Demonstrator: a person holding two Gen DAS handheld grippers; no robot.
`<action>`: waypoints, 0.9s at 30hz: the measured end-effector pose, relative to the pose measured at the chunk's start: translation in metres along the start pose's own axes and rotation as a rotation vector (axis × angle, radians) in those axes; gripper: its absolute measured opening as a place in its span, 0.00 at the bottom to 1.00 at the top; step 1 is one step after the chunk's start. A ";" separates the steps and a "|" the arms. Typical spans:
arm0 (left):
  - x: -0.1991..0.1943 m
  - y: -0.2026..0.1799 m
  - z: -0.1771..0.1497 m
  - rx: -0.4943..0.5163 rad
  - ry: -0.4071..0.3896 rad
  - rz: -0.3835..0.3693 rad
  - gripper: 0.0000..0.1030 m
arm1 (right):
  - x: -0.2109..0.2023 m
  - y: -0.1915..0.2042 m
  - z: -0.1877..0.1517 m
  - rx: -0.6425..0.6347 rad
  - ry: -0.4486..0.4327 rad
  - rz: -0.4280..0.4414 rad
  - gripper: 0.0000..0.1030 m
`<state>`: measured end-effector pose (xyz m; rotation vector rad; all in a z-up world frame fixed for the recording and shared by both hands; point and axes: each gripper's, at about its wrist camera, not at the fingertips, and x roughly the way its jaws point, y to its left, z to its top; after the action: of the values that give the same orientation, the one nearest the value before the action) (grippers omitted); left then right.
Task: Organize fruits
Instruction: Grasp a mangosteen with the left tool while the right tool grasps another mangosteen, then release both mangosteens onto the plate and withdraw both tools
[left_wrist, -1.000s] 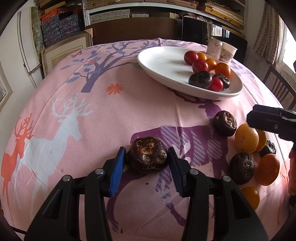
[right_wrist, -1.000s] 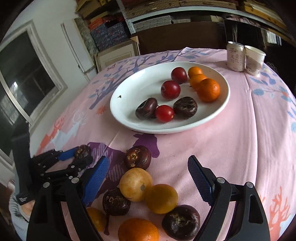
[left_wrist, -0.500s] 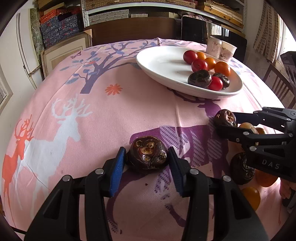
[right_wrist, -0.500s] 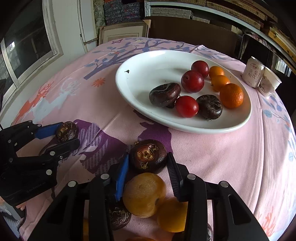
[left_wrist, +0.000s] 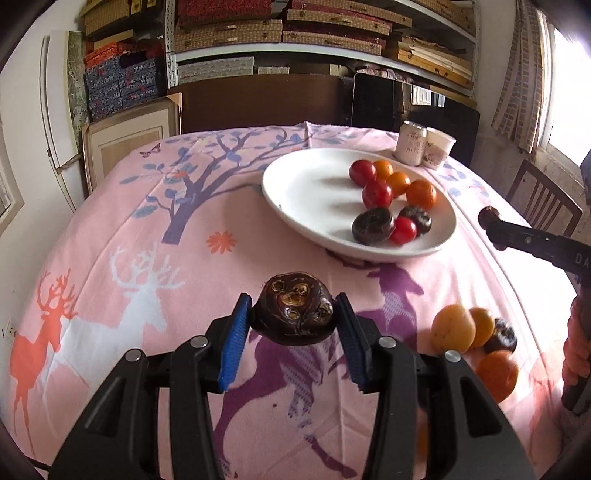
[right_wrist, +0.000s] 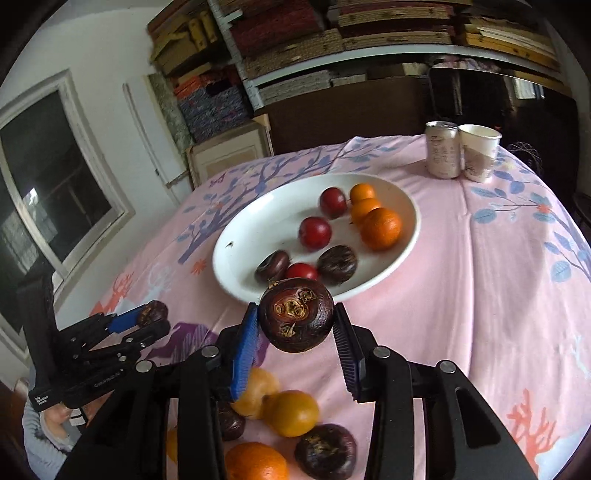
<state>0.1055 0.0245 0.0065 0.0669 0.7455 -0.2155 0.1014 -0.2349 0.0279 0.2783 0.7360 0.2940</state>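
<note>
My left gripper (left_wrist: 294, 323) is shut on a dark brown fruit (left_wrist: 295, 308), held up off the pink tablecloth (left_wrist: 147, 258). My right gripper (right_wrist: 295, 328) is shut on a second dark brown fruit (right_wrist: 295, 314), raised in front of the near rim of the white plate (right_wrist: 266, 229). The plate (left_wrist: 306, 184) holds red, orange and dark fruits. In the left wrist view the right gripper (left_wrist: 493, 226) enters from the right, level with the plate's right edge. In the right wrist view the left gripper (right_wrist: 149, 320) shows at the left.
Several loose fruits lie on the cloth below my right gripper: a yellow one (right_wrist: 293, 408), an orange (right_wrist: 255, 463) and a dark one (right_wrist: 325, 450). A can (right_wrist: 443, 149) and a paper cup (right_wrist: 480, 153) stand behind the plate. A wooden chair (left_wrist: 543, 203) stands at the right.
My right gripper went from open above the loose fruits to shut on a dark fruit, then lifted it toward the plate. My left gripper rose with its fruit off the cloth.
</note>
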 end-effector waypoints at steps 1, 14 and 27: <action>0.001 -0.003 0.011 0.005 -0.006 0.007 0.44 | 0.000 -0.006 0.007 0.027 -0.005 -0.003 0.40; 0.091 -0.022 0.082 -0.062 0.039 -0.017 0.45 | 0.076 0.004 0.054 -0.029 0.005 -0.057 0.59; 0.051 -0.006 0.049 -0.058 -0.007 0.010 0.73 | 0.029 -0.033 0.030 0.094 -0.069 -0.043 0.77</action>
<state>0.1736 0.0036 0.0077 0.0147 0.7443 -0.1848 0.1474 -0.2593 0.0198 0.3591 0.6875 0.2086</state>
